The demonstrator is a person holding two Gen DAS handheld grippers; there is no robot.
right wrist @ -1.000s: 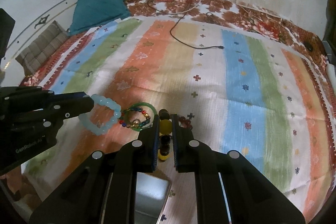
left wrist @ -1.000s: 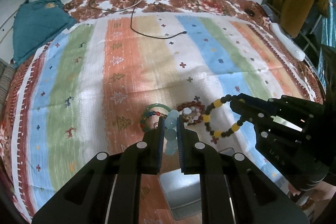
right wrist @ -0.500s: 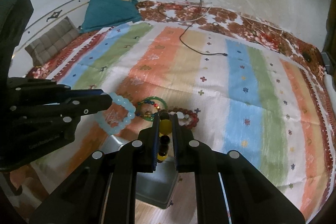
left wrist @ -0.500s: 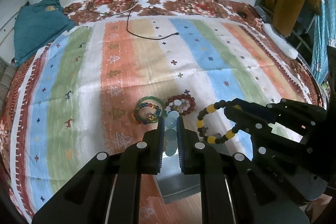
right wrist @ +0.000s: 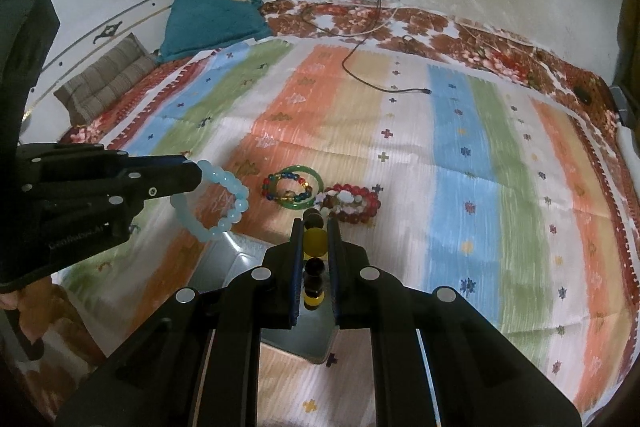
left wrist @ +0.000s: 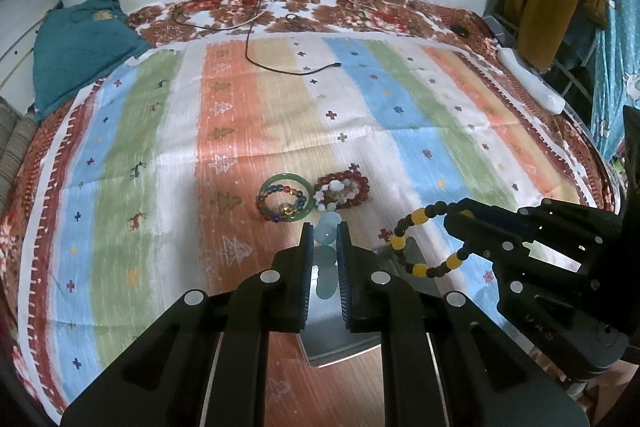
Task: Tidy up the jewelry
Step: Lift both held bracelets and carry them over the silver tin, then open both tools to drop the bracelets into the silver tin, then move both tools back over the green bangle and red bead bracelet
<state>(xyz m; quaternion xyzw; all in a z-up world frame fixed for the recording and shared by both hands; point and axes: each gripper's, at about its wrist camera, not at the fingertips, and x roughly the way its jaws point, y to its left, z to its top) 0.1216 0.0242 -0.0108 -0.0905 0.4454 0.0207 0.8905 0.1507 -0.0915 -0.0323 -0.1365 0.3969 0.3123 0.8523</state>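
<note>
Left gripper (left wrist: 323, 239) jaws nearly closed on blue bracelet (right wrist: 224, 205); right gripper (right wrist: 316, 239) likewise pinched yellow-black bracelet (left wrist: 416, 247). Both hung above grey box (left wrist: 340, 331) on bed (left wrist: 460, 131). Risk: loops swinging, catching the rim or missing on release.

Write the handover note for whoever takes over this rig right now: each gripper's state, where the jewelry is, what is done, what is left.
Left gripper: shut on the pale blue bead bracelet, held above the grey tray.
Right gripper: shut on the yellow-and-dark bead bracelet, also lifted.
On the striped cloth: green bangle with a multicoloured bracelet inside it, red bead bracelet beside it.
Done: two bracelets picked up.
Left: probably place both, then collect the rest.
</note>
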